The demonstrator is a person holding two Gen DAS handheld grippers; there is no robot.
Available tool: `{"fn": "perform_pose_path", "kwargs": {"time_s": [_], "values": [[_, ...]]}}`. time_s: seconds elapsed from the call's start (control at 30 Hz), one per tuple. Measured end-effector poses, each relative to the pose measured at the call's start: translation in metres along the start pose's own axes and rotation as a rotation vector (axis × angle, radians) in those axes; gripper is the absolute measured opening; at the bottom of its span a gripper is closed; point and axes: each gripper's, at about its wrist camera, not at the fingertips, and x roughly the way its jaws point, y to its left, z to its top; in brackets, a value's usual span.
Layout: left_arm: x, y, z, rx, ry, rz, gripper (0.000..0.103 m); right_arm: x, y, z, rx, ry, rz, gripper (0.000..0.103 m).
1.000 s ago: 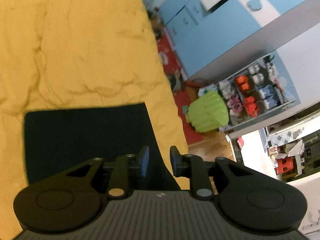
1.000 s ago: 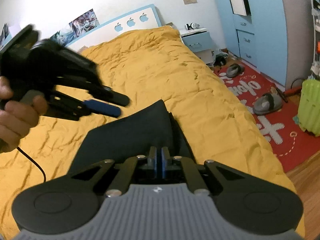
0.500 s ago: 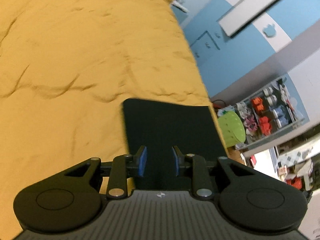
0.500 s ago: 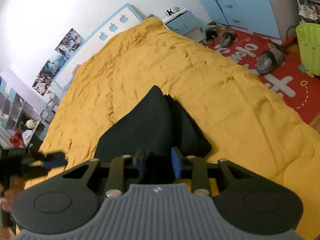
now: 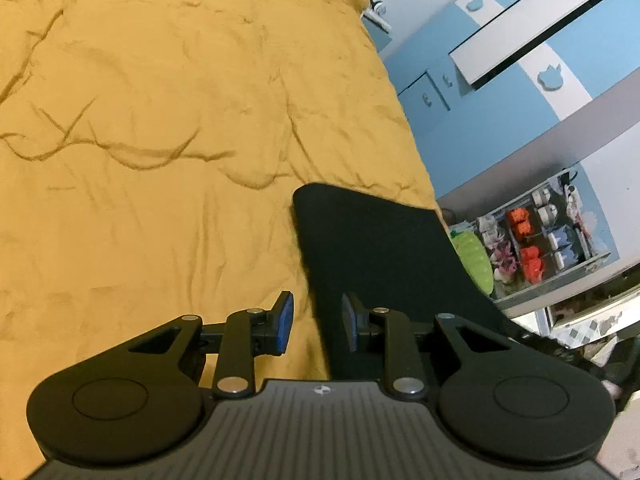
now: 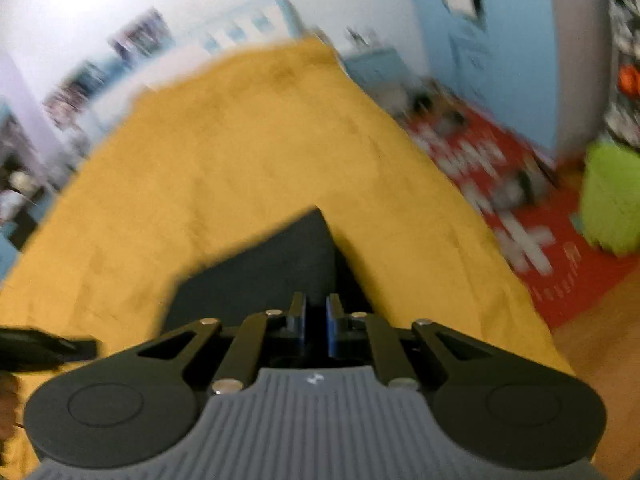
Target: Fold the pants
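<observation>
Black folded pants [image 5: 380, 248] lie flat on the yellow bedspread [image 5: 160, 120], near the bed's right edge. My left gripper [image 5: 316, 320] hovers open over the pants' left edge, which runs through the gap between the blue pads [image 5: 284, 320]. The right wrist view is blurred. There the pants [image 6: 272, 272] point away in a dark wedge. My right gripper [image 6: 316, 320] sits low over their near end, its jaws closing to a narrow slit. Whether cloth is in that slit I cannot tell. The left gripper's tip [image 6: 48, 348] shows at the far left.
The bedspread [image 6: 240, 140] stretches far ahead and to the left. Past the bed's right edge are a red rug [image 6: 500, 184] with slippers, a green bin [image 6: 612, 200], a blue wardrobe [image 5: 500, 92] and a shelf [image 5: 540, 236] of small items.
The left gripper came down and across to the pants' left edge, jaws unchanged. The right gripper's jaws parted slightly, then drew together again, and its view swung.
</observation>
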Motion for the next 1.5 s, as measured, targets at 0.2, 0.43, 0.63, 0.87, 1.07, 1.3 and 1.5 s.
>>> {"fn": "perform_pose_path", "kwargs": {"time_s": [0.2, 0.43, 0.63, 0.87, 1.07, 1.3, 1.5], "values": [[0.016, -0.005, 0.007, 0.038, -0.007, -0.014, 0.026, 0.022, -0.023, -0.024, 0.017, 0.023, -0.053, 0.004], [0.024, -0.016, 0.030, 0.160, -0.069, 0.045, 0.024, 0.008, -0.018, -0.019, -0.056, -0.019, -0.113, 0.018], [0.055, -0.037, 0.037, 0.273, -0.075, 0.044, 0.020, 0.010, 0.010, -0.015, -0.156, -0.095, -0.031, 0.011], [0.106, -0.027, 0.037, 0.337, -0.060, 0.206, 0.006, 0.057, -0.019, -0.038, -0.099, -0.024, -0.101, 0.009], [0.105, -0.019, 0.044, 0.327, -0.064, 0.268, 0.006, 0.073, -0.025, -0.041, -0.066, -0.013, -0.098, 0.009], [0.034, -0.047, 0.005, 0.424, -0.062, 0.168, 0.006, 0.025, 0.002, -0.040, -0.142, -0.126, -0.063, 0.014], [0.003, -0.059, -0.055, 0.469, 0.026, 0.039, 0.006, 0.023, 0.025, -0.060, -0.282, -0.106, -0.086, 0.014]]}}
